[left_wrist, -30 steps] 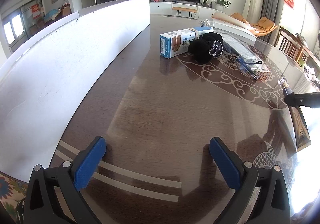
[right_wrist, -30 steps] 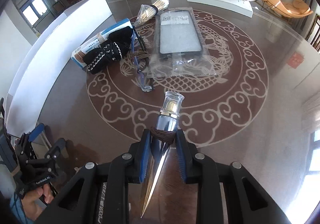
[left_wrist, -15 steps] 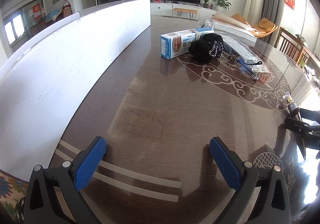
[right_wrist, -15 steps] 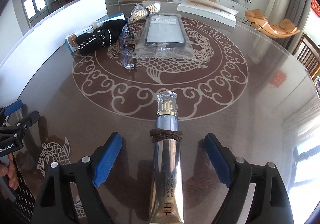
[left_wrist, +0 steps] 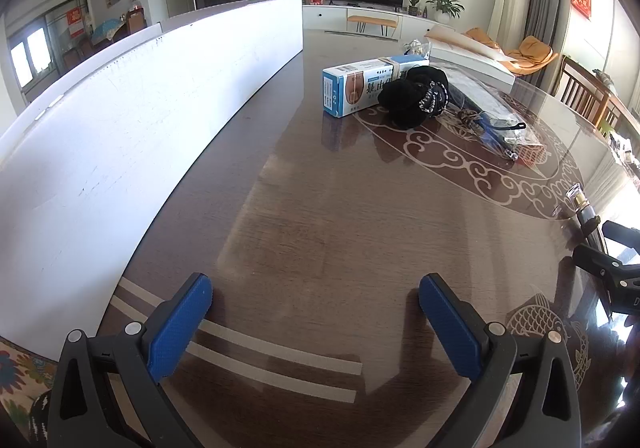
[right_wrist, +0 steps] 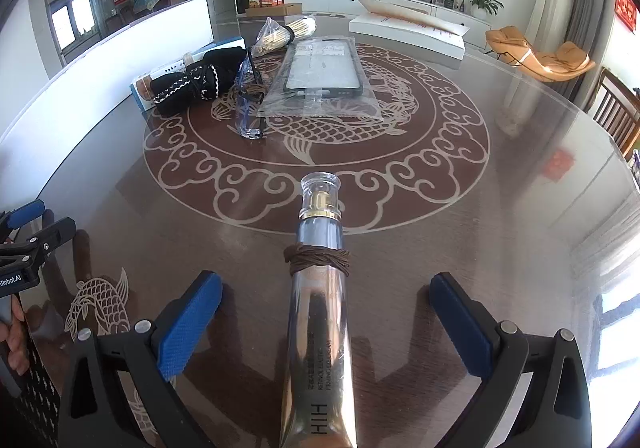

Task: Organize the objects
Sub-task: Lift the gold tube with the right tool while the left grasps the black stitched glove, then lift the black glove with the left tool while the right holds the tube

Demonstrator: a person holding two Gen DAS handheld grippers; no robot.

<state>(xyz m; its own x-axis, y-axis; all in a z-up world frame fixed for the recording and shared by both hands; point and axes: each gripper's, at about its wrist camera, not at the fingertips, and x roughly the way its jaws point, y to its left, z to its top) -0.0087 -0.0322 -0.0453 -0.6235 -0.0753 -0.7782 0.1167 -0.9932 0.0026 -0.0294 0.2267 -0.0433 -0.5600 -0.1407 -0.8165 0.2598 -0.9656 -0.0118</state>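
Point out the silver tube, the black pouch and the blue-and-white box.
silver tube (right_wrist: 318,324): right wrist view, mid-body below the brown cord.
black pouch (right_wrist: 192,84): right wrist view, its stitched middle.
blue-and-white box (left_wrist: 352,90): left wrist view, printed side face.

Both wrist views look steeply down, close over the table (left_wrist: 328,232), sharing its far clutter.
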